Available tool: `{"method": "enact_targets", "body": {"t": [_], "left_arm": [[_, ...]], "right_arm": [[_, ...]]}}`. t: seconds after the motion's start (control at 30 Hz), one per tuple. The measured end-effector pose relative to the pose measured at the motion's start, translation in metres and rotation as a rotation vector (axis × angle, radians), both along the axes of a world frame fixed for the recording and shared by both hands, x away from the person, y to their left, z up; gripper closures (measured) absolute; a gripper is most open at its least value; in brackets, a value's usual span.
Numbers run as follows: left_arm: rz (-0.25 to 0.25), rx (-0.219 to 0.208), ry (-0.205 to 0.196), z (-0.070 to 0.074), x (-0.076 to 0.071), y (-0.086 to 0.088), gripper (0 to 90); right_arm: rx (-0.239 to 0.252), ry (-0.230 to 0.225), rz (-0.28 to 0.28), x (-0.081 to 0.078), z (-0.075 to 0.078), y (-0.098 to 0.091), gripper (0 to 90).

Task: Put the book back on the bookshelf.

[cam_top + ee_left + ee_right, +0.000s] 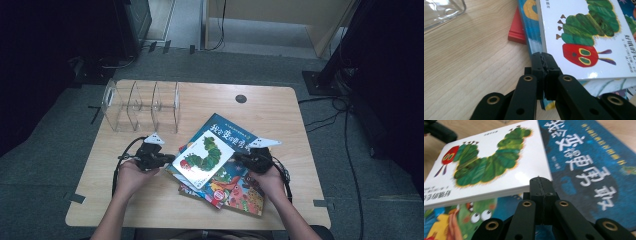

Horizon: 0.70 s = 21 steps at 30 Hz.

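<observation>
Left gripper: jaws pressed together, empty, tips at the caterpillar book's near edge.
Right gripper: likewise closed, at the opposite corner.
Book: atop a fanned stack, mid-table.
Advice: nudge both edges evenly.
Clear rack: farther back, empty.

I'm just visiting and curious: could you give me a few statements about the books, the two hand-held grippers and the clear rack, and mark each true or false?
1. The white caterpillar book lies on top of the pile. True.
2. The clear rack holds books. False: its slots are empty.
3. The left gripper has its jaws shut. True.
4. The right gripper rests inside the rack. False: it is at the caterpillar book's edge.
5. The blue book stands upright. False: it lies flat.
</observation>
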<state>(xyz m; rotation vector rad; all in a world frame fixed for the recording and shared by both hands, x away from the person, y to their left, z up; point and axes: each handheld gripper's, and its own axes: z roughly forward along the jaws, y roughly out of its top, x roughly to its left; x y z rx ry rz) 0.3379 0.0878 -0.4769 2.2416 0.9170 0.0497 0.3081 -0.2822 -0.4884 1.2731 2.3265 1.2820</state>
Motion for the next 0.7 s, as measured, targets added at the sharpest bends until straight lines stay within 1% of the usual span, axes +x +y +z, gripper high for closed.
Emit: {"method": "enact_targets", "body": {"t": [0.1, 0.17, 0.27, 0.3, 0.33, 0.4, 0.43, 0.5, 0.57, 0.67, 0.7], "left_arm": [[-0.014, 0.007, 0.008, 0.0, 0.0, -0.004, 90.0], [-0.029, 0.005, 0.013, 0.001, -0.002, -0.006, 90.0], [-0.062, 0.001, 0.023, 0.001, -0.007, -0.013, 90.0], [-0.072, 0.002, 0.027, 0.001, -0.008, -0.016, 90.0], [-0.082, 0.0, 0.028, 0.001, -0.01, -0.018, 90.0], [-0.092, 0.011, 0.026, 0.002, -0.013, -0.023, 90.0], [-0.093, 0.013, 0.027, 0.002, -0.014, -0.023, 90.0], [-0.1, 0.003, 0.039, 0.001, -0.015, -0.024, 90.0], [-0.102, -0.009, 0.05, 0.001, -0.017, -0.024, 90.0], [-0.11, -0.012, 0.063, 0.001, -0.021, -0.026, 90.0], [-0.113, -0.011, 0.059, 0.001, -0.023, -0.026, 90.0]], "right_arm": [[-0.008, 0.025, 0.025, -0.008, -0.001, 0.003, 90.0], [-0.013, 0.03, 0.042, -0.014, -0.001, 0.004, 90.0], [-0.007, 0.038, 0.054, -0.018, -0.002, 0.004, 90.0], [-0.009, 0.042, 0.056, -0.018, -0.003, 0.005, 90.0], [-0.017, 0.034, 0.056, -0.017, -0.003, 0.006, 90.0], [-0.022, 0.032, 0.05, -0.015, -0.005, 0.008, 90.0], [-0.026, 0.022, 0.045, -0.014, -0.005, 0.009, 90.0], [-0.024, 0.021, 0.035, -0.011, -0.005, 0.008, 90.0], [-0.006, 0.02, 0.025, -0.008, -0.007, 0.008, 90.0], [-0.004, 0.014, 0.017, -0.005, -0.008, 0.011, 90.0], [-0.005, 0.013, 0.019, -0.003, -0.008, 0.013, 90.0]]}}
